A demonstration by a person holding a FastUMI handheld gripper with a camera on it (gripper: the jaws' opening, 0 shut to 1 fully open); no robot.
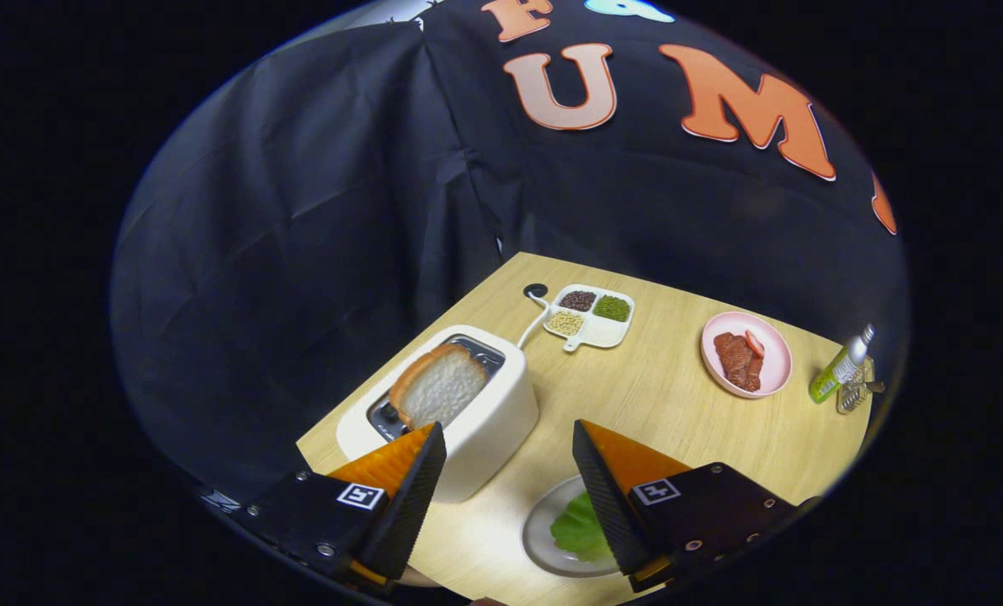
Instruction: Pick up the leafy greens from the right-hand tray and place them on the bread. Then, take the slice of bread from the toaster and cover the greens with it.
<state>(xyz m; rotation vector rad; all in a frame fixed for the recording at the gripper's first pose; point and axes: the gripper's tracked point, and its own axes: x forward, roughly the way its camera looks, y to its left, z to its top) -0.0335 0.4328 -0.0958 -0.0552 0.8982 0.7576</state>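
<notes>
A slice of bread (pixel 439 385) stands upright in the slot of a white toaster (pixel 485 421), just beyond my left finger. My gripper (pixel 508 438) is open, held above the table, with nothing between its fingers. Below the right finger lies a grey plate (pixel 543 539) with the leafy greens (pixel 580 528) on it, partly hidden by that finger. I cannot tell whether bread lies under the greens.
Beyond the toaster sits a white divided tray (pixel 594 332) with dark, green and pale grains. A pink plate (pixel 771 370) with meat slices lies to the right. A small green bottle (pixel 838 369) and a metal grater (pixel 855 394) stand by the table's right edge.
</notes>
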